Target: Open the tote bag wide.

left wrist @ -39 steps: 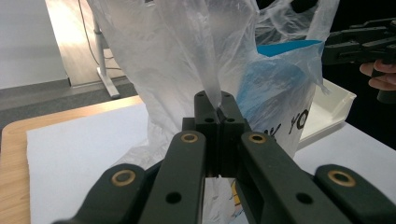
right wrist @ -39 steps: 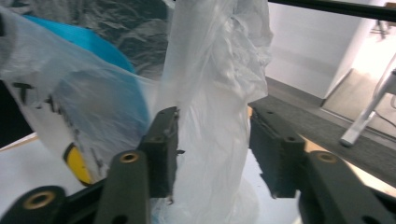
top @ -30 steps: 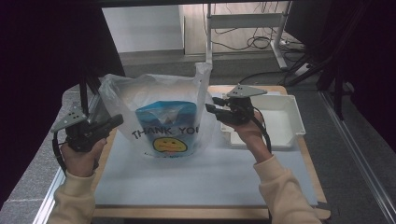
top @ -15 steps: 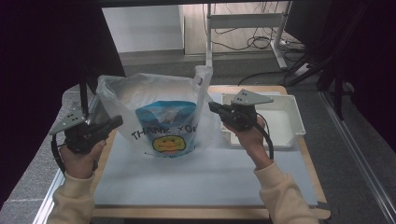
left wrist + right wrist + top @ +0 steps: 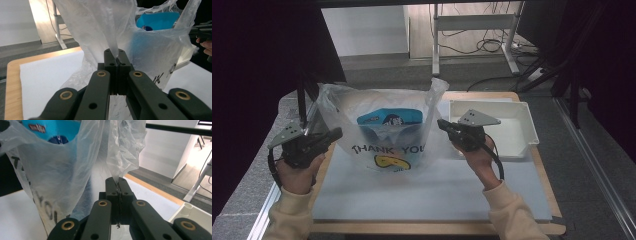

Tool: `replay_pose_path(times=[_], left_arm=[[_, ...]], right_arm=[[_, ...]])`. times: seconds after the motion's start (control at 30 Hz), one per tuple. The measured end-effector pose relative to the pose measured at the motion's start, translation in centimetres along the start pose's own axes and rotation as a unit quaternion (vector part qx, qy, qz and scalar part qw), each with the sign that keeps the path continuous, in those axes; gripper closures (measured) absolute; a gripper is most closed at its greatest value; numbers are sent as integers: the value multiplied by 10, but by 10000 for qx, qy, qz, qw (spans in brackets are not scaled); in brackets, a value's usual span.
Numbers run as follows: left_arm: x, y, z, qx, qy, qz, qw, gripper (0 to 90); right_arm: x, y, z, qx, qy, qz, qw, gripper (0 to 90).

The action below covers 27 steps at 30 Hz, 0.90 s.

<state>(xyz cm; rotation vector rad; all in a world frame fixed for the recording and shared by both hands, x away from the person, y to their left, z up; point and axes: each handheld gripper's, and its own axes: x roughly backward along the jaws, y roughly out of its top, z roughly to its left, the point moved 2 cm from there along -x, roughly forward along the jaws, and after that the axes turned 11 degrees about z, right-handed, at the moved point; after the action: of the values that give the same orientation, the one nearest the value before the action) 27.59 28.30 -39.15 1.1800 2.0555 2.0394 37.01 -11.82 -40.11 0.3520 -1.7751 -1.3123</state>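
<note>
Since the earlier frames, the right tongs [image 5: 443, 123] had dropped a little and come in against the right-hand side of the plastic bag [image 5: 382, 131], their jaws having just been closing with bag film between them; the left tongs [image 5: 335, 134] had hardly shifted. At this moment both pairs were clamped on the bag. In the right gripper view the two black jaws met with a gathered strip of thin clear plastic [image 5: 120, 167] pinched between them, and in the left gripper view the jaws were likewise pressed together on a twisted fold of the bag's other side [image 5: 113, 47]. The bag stood upright near the middle of the table [image 5: 432, 192], on the pale sheet that covered it, held between the two tongs with its mouth open upward. It was translucent, printed with "THANK YOU" and a yellow smiling face on the near side, and a blue packet [image 5: 388, 118] showed inside through the film. To the right of the bag, just behind the right hand [image 5: 474, 155], a white tray [image 5: 524, 120] sat at the table's far right corner. The left hand [image 5: 297, 165] was at the table's left edge.
</note>
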Motion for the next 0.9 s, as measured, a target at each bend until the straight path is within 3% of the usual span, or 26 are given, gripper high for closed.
replay_pose_path(times=[0.27,0.63,0.9], left_arm=[[-7,-10,5,76,37,168,9998,899],[-2,-19,1,92,-51,234,9997,900],[-9,-29,-1,165,-88,410,9990,900]], right_arm=[[-13,-11,0,-36,-54,163,9998,886],[-5,-30,2,-130,-138,308,9993,888],[-6,-45,8,-126,-114,490,9987,888]])
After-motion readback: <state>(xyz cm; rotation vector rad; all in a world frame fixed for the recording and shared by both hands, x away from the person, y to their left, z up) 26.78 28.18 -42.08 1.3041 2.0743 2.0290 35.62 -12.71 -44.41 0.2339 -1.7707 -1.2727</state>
